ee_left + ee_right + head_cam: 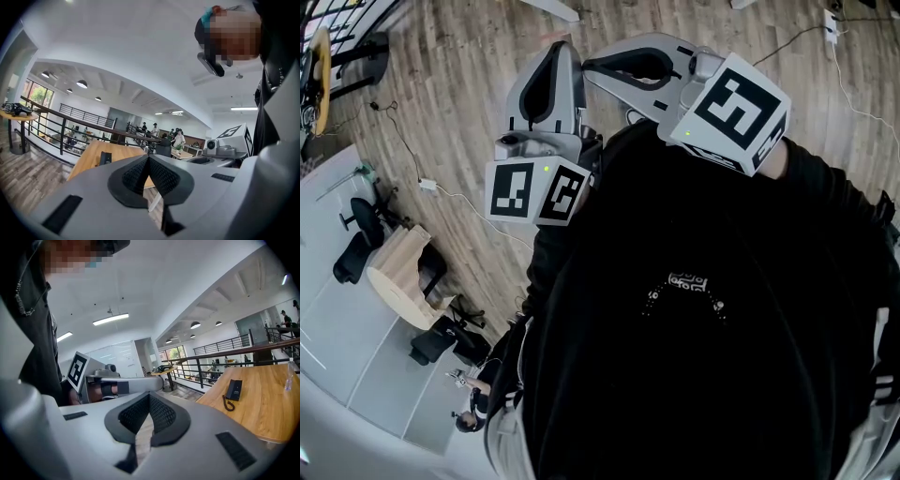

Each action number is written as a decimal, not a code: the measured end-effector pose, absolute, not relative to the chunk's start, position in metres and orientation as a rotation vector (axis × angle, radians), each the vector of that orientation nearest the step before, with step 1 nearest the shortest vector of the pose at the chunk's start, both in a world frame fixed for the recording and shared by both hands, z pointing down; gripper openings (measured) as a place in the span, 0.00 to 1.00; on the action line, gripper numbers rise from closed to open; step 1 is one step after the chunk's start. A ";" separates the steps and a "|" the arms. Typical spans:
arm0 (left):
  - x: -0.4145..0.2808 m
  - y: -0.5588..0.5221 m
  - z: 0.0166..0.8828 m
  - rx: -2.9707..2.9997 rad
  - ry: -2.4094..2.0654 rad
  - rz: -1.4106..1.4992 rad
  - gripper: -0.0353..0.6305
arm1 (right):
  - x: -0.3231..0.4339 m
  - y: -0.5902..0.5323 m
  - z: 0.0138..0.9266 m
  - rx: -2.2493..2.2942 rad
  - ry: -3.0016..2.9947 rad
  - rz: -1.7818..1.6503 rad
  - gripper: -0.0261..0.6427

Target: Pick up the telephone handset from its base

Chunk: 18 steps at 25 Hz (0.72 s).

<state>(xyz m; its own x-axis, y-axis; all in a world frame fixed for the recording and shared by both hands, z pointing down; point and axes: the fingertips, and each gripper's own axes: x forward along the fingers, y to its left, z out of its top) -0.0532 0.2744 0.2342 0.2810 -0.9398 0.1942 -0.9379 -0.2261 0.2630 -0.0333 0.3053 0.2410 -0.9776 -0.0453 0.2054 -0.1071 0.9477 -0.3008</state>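
Telephone [233, 391] sits by table [267, 404] edge; left gripper [149, 157] and right gripper [149, 394] fingers closed, empty.

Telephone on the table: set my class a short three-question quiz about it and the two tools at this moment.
1. True or false: the right tool is gripping the telephone.
2. What does the telephone lie on? A the wooden table; B the floor; C a chair.
3. Fill in: the jaws of the left tool are ____.
Key: 1 false, the telephone lies apart from it on the table; 2 A; 3 shut, with nothing between them.
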 end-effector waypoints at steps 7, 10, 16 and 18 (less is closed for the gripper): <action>-0.044 0.254 0.229 2.239 -1.733 0.004 0.06 | -0.024 0.284 0.237 0.098 -2.928 0.464 0.06; -0.042 0.247 0.226 2.238 -1.748 0.010 0.06 | -0.022 0.277 0.234 0.085 -2.937 0.467 0.06; -0.026 0.238 0.222 2.242 -1.778 0.034 0.06 | -0.006 0.269 0.232 0.052 -2.957 0.464 0.06; -0.018 0.236 0.224 2.240 -1.784 0.038 0.06 | 0.002 0.266 0.233 0.042 -2.962 0.466 0.06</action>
